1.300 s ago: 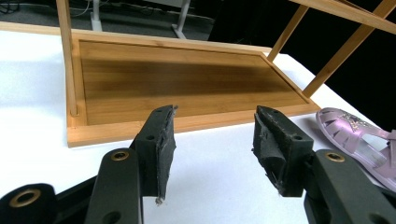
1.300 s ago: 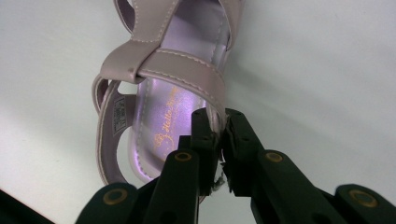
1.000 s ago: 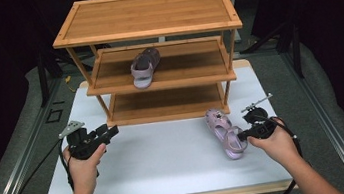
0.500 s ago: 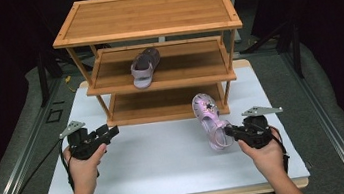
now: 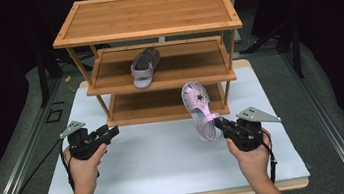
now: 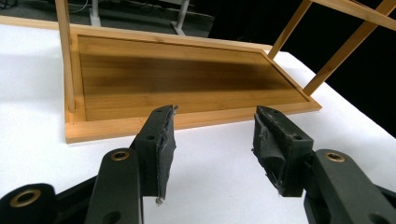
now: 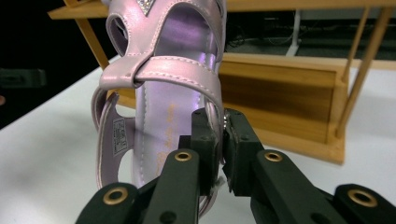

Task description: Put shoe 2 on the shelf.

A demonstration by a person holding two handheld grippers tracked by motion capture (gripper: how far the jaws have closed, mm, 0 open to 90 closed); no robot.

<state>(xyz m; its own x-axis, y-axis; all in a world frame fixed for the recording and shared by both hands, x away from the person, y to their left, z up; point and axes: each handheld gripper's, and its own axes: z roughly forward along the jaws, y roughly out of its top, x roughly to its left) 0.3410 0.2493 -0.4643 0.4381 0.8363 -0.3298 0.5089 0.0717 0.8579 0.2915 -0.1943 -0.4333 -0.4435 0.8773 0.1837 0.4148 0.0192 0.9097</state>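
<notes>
A white table [image 5: 169, 168] holds a three-tier bamboo shoe rack [image 5: 149, 14] at 12 o'clock. A purple sandal [image 5: 145, 68] rests on the rack's middle shelf. At 4 o'clock, the right gripper [image 5: 223, 126] is clenched on the side strap of a pink child's sandal [image 5: 200, 108], lifted with its toe up toward the rack. At 8 o'clock, the left gripper [image 5: 109, 132] sits released, jaws apart, facing the bare bottom shelf [image 6: 187, 79].

Glossy pink sandal [image 7: 159, 93]; smooth wooden rack [image 5: 149, 14].
</notes>
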